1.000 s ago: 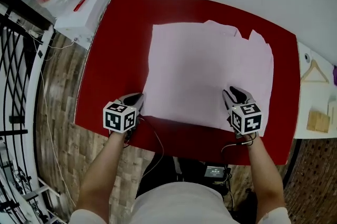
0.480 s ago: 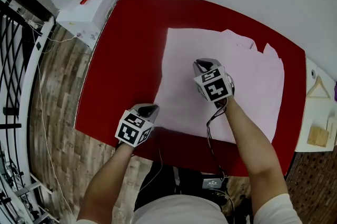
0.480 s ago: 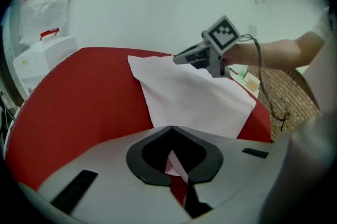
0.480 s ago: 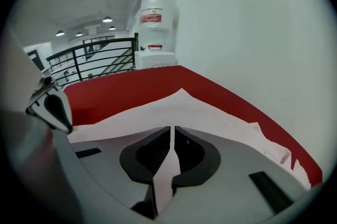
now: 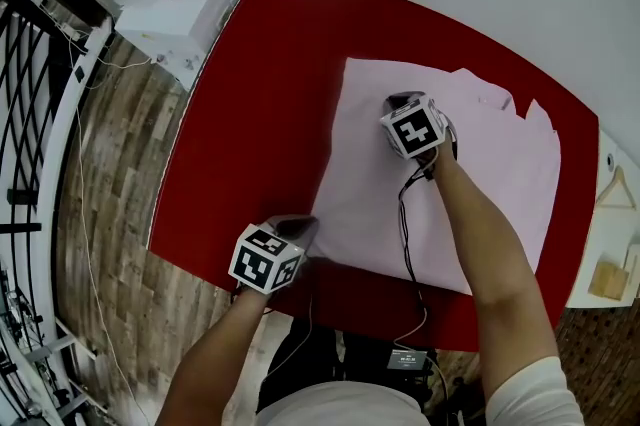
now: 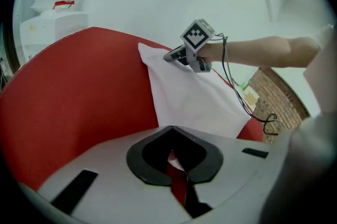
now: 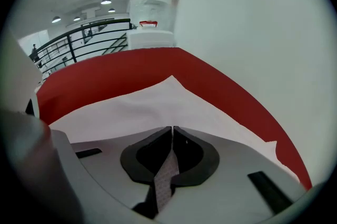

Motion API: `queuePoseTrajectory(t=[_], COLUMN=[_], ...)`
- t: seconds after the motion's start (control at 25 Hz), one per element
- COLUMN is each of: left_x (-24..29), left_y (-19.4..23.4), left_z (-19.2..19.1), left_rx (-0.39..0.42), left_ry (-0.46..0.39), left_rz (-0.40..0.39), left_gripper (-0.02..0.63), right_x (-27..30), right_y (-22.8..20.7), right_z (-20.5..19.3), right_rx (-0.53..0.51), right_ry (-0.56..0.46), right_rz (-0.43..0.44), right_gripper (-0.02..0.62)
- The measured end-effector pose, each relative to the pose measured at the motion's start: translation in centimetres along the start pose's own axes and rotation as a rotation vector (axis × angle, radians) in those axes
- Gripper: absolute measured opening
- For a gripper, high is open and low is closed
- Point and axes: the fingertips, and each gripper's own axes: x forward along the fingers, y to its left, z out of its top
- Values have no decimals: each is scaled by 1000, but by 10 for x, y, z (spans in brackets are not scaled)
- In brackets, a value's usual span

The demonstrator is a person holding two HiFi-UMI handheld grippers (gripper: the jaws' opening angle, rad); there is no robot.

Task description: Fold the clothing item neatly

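A pale pink garment (image 5: 470, 174) lies spread flat on the red table (image 5: 250, 114). My left gripper (image 5: 303, 226) sits at the garment's near left corner. Its jaws are shut, with a bit of pink cloth (image 6: 172, 157) caught between them. My right gripper (image 5: 398, 99) reaches across to the garment's far left part, a little inside the far left corner (image 7: 171, 78). Its jaws have just been closing and now meet; the shut tips (image 7: 172, 131) rest on the cloth, and no fold shows between them. The left gripper view shows the right gripper (image 6: 168, 57) tip-down on the cloth.
A white water dispenser (image 5: 175, 4) with a bottle stands off the table's far left corner. A black railing (image 5: 40, 114) runs along the left over wooden floor. A hanger (image 5: 612, 189) and wooden blocks (image 5: 608, 279) lie on a white surface at the right. Cables trail from both grippers.
My right gripper left the garment's near right corner and crossed to its far left part, and its jaws closed. The left gripper stayed at the near left corner. The garment lies as before.
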Motion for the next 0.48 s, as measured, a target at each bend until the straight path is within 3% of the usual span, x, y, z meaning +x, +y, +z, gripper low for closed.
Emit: queuePoseTrajectory(t=[0.24, 0.48], left_x=[-2, -4], left_y=[0, -1], left_z=[-2, -2], left_rx=[-29, -37], left_ry=[7, 5], left_rz=[-15, -17], left_gripper=[3, 3], right_x=[1, -8], right_y=[-25, -14], right_z=[1, 27], right_rx=[129, 76], right_ry=[-10, -105], right_rz=[-24, -2], right_gripper=[20, 21])
